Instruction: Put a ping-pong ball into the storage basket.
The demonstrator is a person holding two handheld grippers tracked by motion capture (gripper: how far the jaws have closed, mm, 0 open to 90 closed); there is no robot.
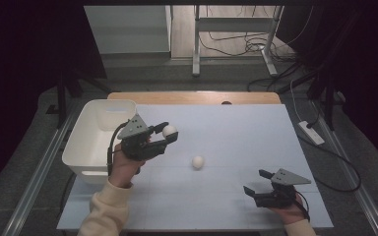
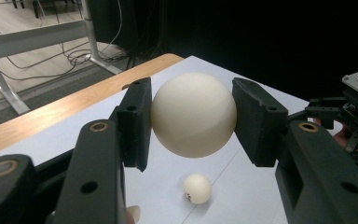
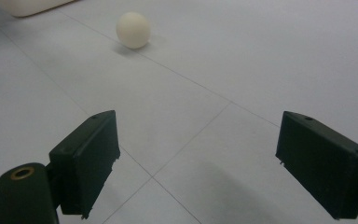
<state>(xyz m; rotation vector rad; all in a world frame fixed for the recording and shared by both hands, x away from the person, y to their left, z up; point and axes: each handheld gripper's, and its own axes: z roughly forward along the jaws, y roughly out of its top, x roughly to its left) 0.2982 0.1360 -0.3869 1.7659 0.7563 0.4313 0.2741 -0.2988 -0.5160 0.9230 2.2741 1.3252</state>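
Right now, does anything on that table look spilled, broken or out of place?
Nothing stands out. One small cream-white ball lies loose on the pale blue table top, another cream-white ball is pinched in the left hand-held gripper, and the white plastic bin sits upright.

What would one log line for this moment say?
left gripper: shut on ball, above table | right gripper: open, empty | second ball: on table | bin: left edge
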